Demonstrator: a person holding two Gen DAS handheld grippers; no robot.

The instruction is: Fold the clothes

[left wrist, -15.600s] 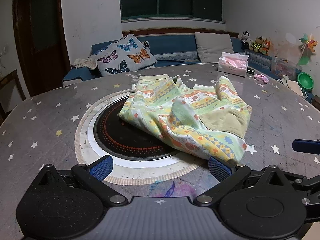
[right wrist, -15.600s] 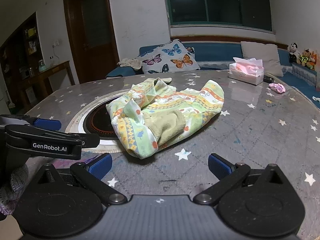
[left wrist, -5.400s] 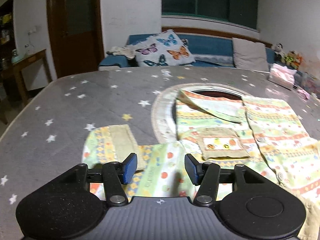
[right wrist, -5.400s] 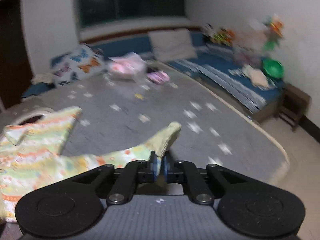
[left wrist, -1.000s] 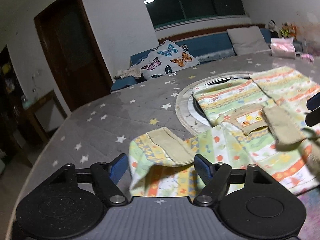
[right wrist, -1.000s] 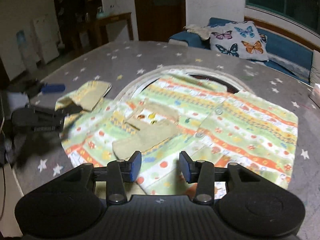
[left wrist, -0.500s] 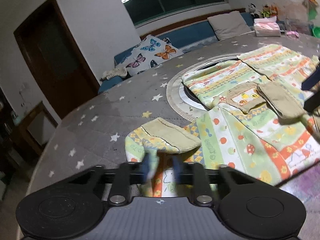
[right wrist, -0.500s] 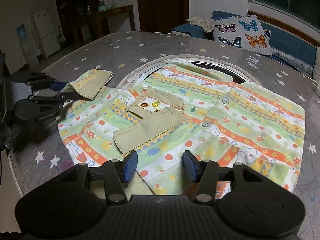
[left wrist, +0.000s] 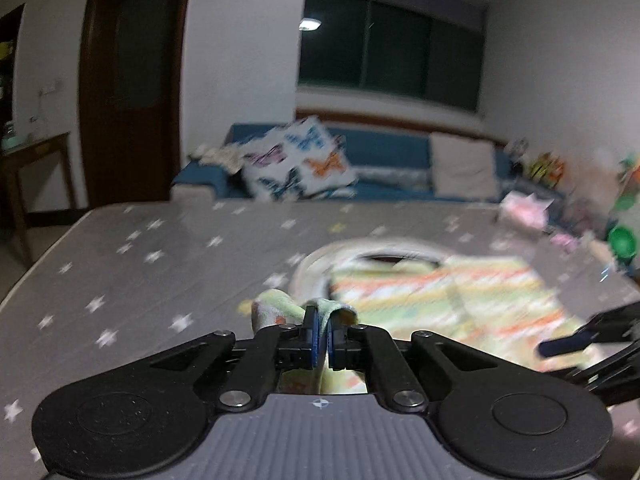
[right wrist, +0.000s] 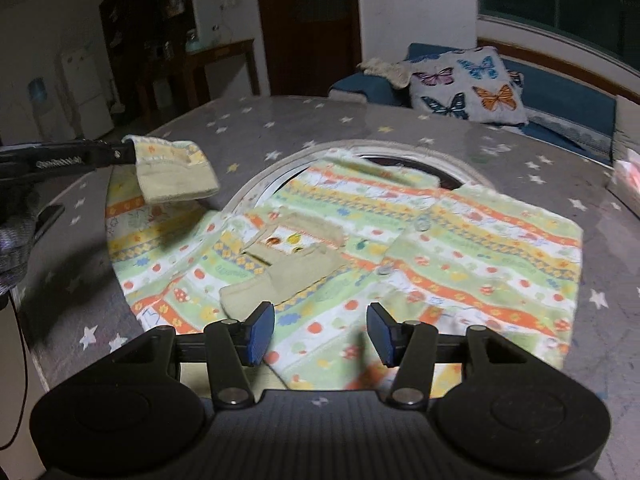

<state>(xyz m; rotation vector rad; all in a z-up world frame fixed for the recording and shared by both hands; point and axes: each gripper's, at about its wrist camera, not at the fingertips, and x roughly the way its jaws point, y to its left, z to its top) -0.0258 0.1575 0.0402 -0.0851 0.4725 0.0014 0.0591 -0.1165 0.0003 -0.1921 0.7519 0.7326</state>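
Note:
A child's shirt (right wrist: 460, 240) with green, yellow and orange stripes lies spread on the grey star-print table (right wrist: 280, 128). Its beige pocket and one folded-in sleeve (right wrist: 280, 268) rest on its front. My left gripper (left wrist: 322, 336) is shut on the other sleeve's beige cuff (right wrist: 172, 172) and holds it above the table at the shirt's left side. In the right wrist view the left gripper (right wrist: 124, 152) reaches in from the left. My right gripper (right wrist: 320, 334) is open just above the shirt's near hem, nothing between its pads. The left wrist view is blurred.
A round dark inset (right wrist: 400, 164) with a pale ring sits under the shirt's far part. A pink tissue pack (left wrist: 524, 210) stands at the table's far right. Beyond the table are a blue sofa with a butterfly cushion (right wrist: 468, 84) and a door (left wrist: 132, 80). The table's edge runs close by on the left.
The left gripper closed on the sleeve cuff and lifted it off the table. The right gripper's jaws widened a little and it stayed over the near hem.

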